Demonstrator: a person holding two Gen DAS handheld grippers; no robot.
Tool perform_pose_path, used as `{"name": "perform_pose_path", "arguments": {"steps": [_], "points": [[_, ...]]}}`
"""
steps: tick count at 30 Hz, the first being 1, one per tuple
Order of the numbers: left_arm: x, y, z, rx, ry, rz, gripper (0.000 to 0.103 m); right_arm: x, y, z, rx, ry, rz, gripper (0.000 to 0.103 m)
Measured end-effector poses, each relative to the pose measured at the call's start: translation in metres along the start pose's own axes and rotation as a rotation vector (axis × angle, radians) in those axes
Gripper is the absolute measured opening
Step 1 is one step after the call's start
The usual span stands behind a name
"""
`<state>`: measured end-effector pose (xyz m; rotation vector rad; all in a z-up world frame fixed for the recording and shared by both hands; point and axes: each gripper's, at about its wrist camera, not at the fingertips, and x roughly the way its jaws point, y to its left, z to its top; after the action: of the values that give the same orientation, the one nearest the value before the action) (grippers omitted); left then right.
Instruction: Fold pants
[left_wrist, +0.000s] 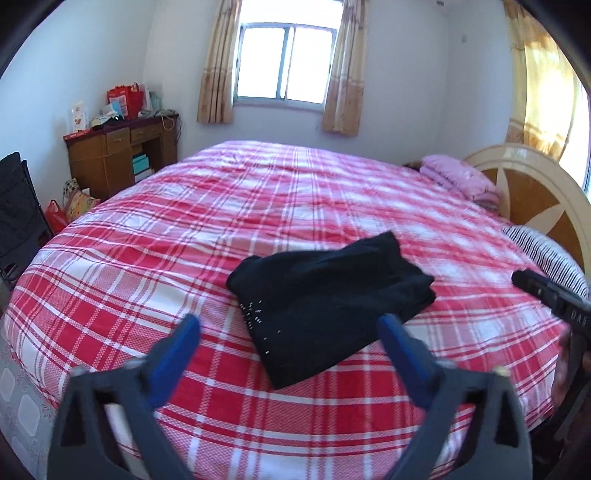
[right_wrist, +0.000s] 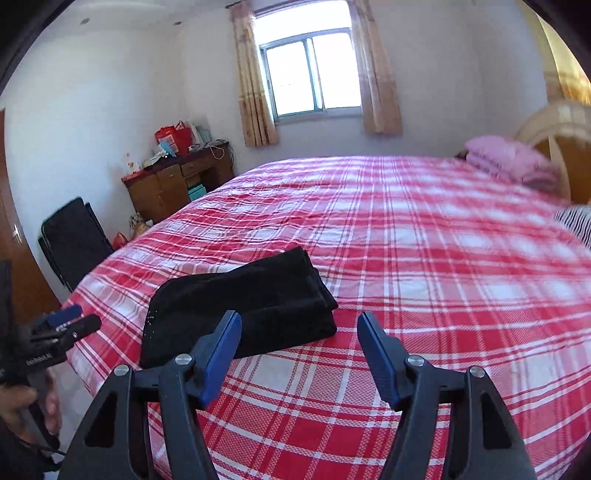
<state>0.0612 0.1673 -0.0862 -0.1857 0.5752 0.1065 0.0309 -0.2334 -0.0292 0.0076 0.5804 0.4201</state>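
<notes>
The folded black fabric pants (left_wrist: 328, 295) are lying on the red-and-white plaid bedspread (left_wrist: 258, 206) near its front edge; the blue-padded left gripper (left_wrist: 288, 325) and right gripper (right_wrist: 299, 325) are hovering above, jaws spread, holding nothing

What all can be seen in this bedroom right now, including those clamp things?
pants: one, black, folded, near bed edge
bed cover: one, red and white plaid
pink blanket: one, folded, by headboard
headboard: one, cream and brown
striped pillow: one, black and white, right edge
desk: one, brown, cluttered, far left corner
window: one, beige curtains
left hand-held gripper: blue pads, open, empty
right hand-held gripper: blue pads, open, empty
</notes>
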Motion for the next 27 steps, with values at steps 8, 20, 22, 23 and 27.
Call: {"name": "perform_pose_path", "arguments": {"steps": [8,20,22,23,27], "points": [[-0.005,-0.004,0.0,-0.008,-0.02,-0.039,0.103,-0.027,0.017,-0.004,-0.044,-0.038,-0.025,0.067],[-0.009,-0.005,-0.003,-0.053,-0.03,-0.053,0.103,-0.045,0.023,-0.01,-0.052,-0.063,-0.053,0.068],[-0.011,-0.006,-0.003,-0.045,-0.039,-0.051,0.103,-0.047,0.024,-0.01,-0.058,-0.07,-0.055,0.068],[-0.012,-0.007,-0.003,-0.04,-0.043,-0.049,0.103,-0.048,0.024,-0.01,-0.061,-0.074,-0.056,0.068],[-0.014,-0.011,-0.003,-0.02,-0.067,-0.027,0.103,-0.053,0.025,-0.011,-0.067,-0.093,-0.054,0.068]]}}
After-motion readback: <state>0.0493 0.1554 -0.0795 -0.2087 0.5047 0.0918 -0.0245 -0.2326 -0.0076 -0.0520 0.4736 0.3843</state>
